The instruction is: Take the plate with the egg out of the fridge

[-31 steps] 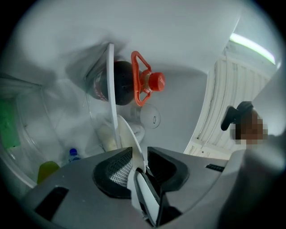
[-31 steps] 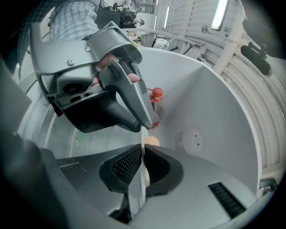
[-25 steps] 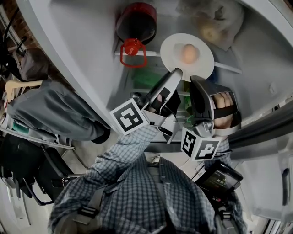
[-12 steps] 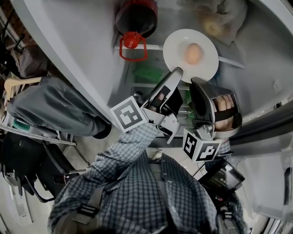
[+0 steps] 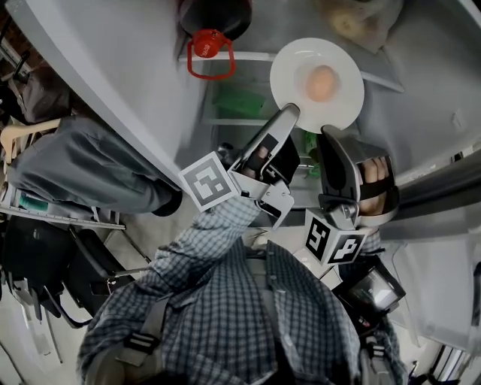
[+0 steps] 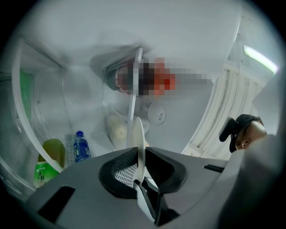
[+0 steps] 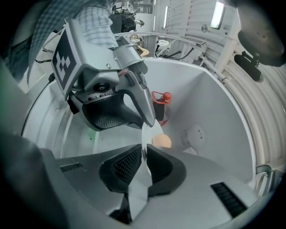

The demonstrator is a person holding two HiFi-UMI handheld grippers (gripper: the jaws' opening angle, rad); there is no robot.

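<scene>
At the far left of the head view stands the pale side wall of the open fridge (image 5: pixel 128 83). Just to its right, on the upper shelf (image 5: pixel 252 56), sits a dark jug (image 5: pixel 218 13) with a red lid and handle. On a lower level under that shelf lies something green (image 5: pixel 242 102), too blurred to name. The left gripper view shows a small blue bottle (image 6: pixel 81 145) and a green bottle (image 6: pixel 44 166) low at its left side.

The left tongs (image 5: pixel 290 115) reach up from the person's checked sleeve (image 5: pixel 218 248) and are clenched on the near left rim of the white plate (image 5: pixel 297 64). In their own view the plate stands edge-on between the ribbed pads, gripped from both sides.

The plate lies flat, across the front edge of the upper shelf. Whether it rests on the shelf or hangs clear of it cannot be told. The egg (image 5: pixel 322 83) sits near the middle of the plate, pale brown and whole.

The right tongs (image 5: pixel 331 132) are clamped on the plate's near rim, just beside the left pair. Their own view shows the rim pinched between the pads, the egg just beyond. At the top right, a crumpled bag (image 5: pixel 364 19) lies at the back of the shelf.
</scene>
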